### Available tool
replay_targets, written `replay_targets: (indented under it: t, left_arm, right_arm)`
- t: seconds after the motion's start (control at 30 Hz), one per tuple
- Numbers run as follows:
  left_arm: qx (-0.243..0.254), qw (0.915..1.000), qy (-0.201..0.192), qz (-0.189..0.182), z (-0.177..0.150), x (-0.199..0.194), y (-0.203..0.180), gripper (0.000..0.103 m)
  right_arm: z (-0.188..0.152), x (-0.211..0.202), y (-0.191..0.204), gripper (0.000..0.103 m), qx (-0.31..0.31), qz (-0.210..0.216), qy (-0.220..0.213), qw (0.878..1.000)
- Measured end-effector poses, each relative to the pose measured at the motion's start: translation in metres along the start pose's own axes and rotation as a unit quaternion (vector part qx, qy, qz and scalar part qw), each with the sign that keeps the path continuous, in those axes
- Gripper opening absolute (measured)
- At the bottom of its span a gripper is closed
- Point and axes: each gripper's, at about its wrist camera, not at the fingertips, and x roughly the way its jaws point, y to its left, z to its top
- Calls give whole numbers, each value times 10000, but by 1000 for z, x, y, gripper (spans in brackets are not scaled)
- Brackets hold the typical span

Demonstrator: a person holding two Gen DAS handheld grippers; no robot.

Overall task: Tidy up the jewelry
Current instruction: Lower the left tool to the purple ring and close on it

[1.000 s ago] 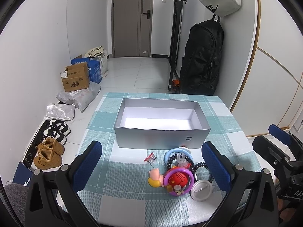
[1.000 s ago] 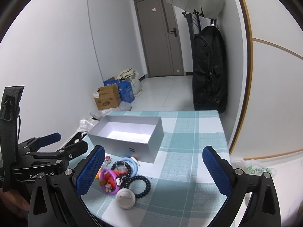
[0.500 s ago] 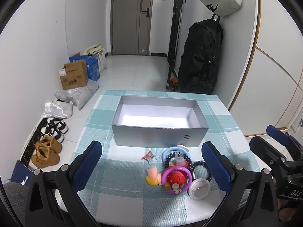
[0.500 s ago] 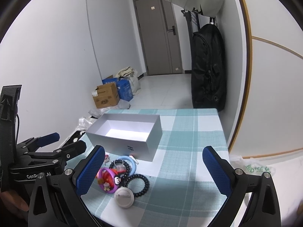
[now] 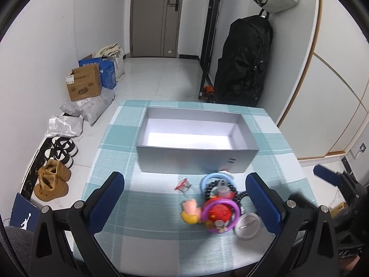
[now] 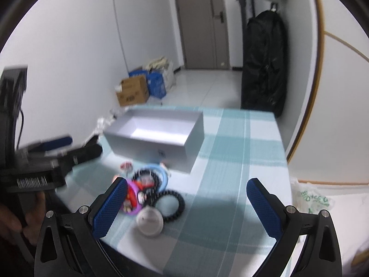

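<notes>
An open grey box (image 5: 196,136) stands on the checked tablecloth (image 5: 124,138); it also shows in the right wrist view (image 6: 156,133). In front of it lies a pile of trinkets: a purple ring with a red centre (image 5: 219,214), a light blue ring (image 5: 215,177), black bead bracelets (image 6: 171,204), a round silver badge (image 5: 247,226) and a small red clip (image 5: 182,183). My left gripper (image 5: 184,205) is open and empty above the pile. My right gripper (image 6: 186,205) is open and empty, just above the bracelets and the badge (image 6: 150,221).
The table's near edge is right below both grippers. Beyond the table are a black backpack (image 5: 244,62), cardboard boxes (image 5: 85,85), plastic bags and shoes (image 5: 53,180) on the floor at left. A white wall panel stands to the right.
Both grippers have moved forward and down toward the trinket pile. The right wrist view is now motion-blurred and closer to the bracelets. Nothing has been picked up.
</notes>
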Motion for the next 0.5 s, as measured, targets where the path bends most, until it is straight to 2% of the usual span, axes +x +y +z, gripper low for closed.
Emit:
replay_targets:
  t: [0.23, 0.3, 0.5]
  left_arm:
    - [-623, 9971, 435, 92, 4, 16, 37, 102]
    - [-820, 9952, 537, 43, 5, 20, 45, 102]
    - [-1155, 9887, 951, -130, -1, 28, 55, 102]
  right_arm:
    - [-21, 26, 17, 90, -313, 464, 775, 9954]
    - [-27, 33, 22, 82, -411, 531, 944, 9933]
    - [-38, 48, 40, 69, -845, 361, 1233, 9881]
